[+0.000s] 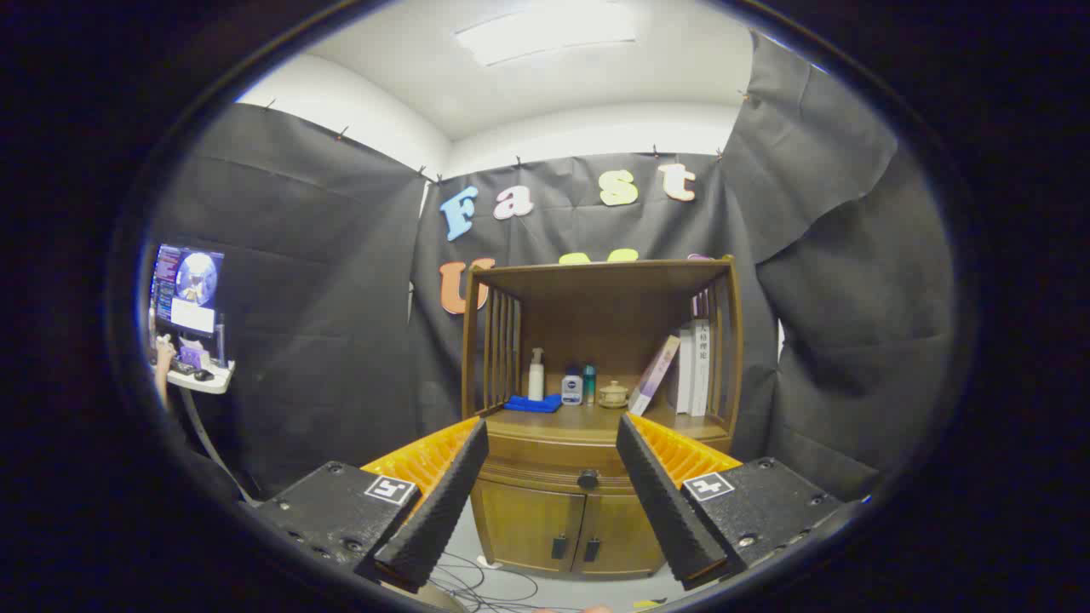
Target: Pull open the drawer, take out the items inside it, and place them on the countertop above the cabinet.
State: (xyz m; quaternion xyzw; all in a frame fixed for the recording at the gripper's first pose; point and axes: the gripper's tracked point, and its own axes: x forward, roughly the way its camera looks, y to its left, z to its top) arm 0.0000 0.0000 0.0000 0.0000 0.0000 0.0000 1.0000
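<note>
Black cloth walls the booth under a white ceiling, and a brown wooden cabinet (pixel 596 409) stands against the far cloth. Its countertop (pixel 588 421) carries books (pixel 691 368) leaning at the right, a folded blue cloth (pixel 532 403), a white pump bottle (pixel 536 375), two small bottles (pixel 579 386) and a small lidded pot (pixel 612 394). Below it the wide, shallow wooden drawer (pixel 562 474) is closed, its long axis running side to side, its front and dark round knob (pixel 588 479) facing the gripper (pixel 552 434). The fingers are spread wide apart, gripping nothing, and the knob lies beyond them, in line with the gap
</note>
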